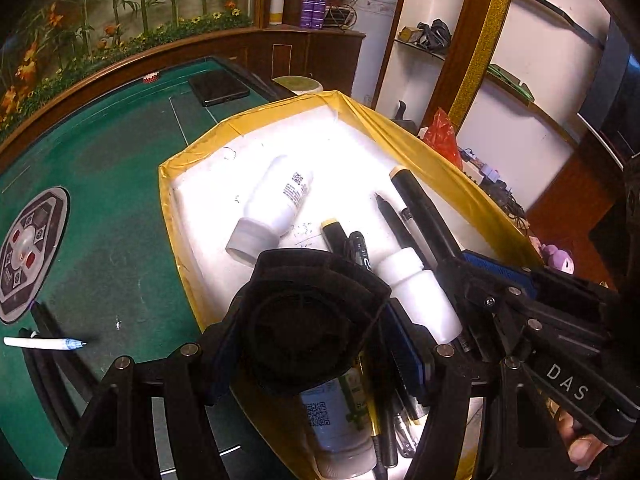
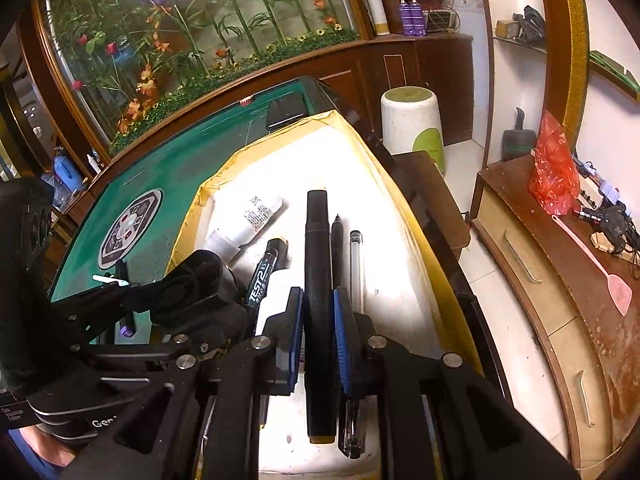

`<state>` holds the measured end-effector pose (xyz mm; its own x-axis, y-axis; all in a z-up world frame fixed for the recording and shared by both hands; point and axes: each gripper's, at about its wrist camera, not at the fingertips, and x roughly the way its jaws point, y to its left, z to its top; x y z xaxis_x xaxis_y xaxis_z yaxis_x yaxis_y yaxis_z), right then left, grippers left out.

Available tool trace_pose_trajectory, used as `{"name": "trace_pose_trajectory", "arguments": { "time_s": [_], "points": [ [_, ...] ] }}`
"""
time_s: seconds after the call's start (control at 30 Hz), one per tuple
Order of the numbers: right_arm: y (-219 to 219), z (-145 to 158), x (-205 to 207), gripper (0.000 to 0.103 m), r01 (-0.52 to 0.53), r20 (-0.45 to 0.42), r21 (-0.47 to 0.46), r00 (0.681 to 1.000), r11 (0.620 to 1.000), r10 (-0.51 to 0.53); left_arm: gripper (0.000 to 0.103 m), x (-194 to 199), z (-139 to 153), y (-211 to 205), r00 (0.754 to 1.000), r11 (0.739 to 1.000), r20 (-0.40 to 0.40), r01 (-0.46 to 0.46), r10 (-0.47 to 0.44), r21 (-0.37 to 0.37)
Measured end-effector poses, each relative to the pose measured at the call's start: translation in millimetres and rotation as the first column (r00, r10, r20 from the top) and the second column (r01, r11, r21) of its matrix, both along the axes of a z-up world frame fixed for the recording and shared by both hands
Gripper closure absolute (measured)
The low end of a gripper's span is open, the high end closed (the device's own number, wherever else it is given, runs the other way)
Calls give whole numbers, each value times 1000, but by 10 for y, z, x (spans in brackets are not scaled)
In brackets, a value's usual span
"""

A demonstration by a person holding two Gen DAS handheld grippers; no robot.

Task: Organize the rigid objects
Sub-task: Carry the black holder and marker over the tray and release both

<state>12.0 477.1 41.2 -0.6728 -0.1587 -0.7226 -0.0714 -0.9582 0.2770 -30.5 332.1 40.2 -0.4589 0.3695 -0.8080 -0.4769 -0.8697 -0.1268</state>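
Right tool (image 2: 318, 344): blue pads clamped on a thick black marker (image 2: 318, 280), which lies lengthwise between them, its yellow end toward the camera. It sits over the white tray (image 2: 400, 208).

Left tool (image 1: 320, 320): jaws stand well apart, holding a bulky black object (image 1: 308, 320) of unclear kind between the blue pads; how firmly the pads press cannot be told. It hangs above the near part of the tray.

White tray with yellow taped rim (image 1: 172, 184): rests on the green surface (image 1: 100, 220), at its right side.

Contents of tray, as visible:
- White bottles, three: one lying on its side with a printed label (image 1: 276, 200); one small and plain (image 1: 420, 296) beside the left tool; one with a QR label (image 1: 336, 420) beneath the left tool.
- Markers and pens, several: a black "TEST" marker (image 2: 262, 276), a slim black pen (image 2: 337, 248), a clear-barrelled pen (image 2: 356, 264), a yellow-tipped marker (image 1: 334, 234). Others near the tray's front edge are partly hidden; the full count cannot be told.

On the surface outside the tray: one white and blue pen (image 1: 44, 343), one dark flat phone-like slab (image 1: 218, 87), one round patterned panel (image 1: 28, 248).
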Motion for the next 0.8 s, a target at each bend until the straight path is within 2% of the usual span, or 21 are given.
{"name": "trace_pose_trajectory", "arguments": {
  "time_s": [0.3,0.47,0.67,0.8],
  "points": [
    [-61,58,55,87,6,-9,4,1000,1000,-6,28,28,89,-110,1000,998,26,-5,4,60],
    [-136,164,133,87,9,-31,13,999,1000,-9,28,114,204,-201,1000,996,13,-2,1,89],
    [-209,291,222,87,9,-61,17,998,1000,-8,21,196,325,-317,1000,993,-5,-2,2,122],
    [-231,344,278,83,17,-76,4,997,1000,-17,21,229,359,-423,1000,988,10,-3,1,154]
  ]
}}
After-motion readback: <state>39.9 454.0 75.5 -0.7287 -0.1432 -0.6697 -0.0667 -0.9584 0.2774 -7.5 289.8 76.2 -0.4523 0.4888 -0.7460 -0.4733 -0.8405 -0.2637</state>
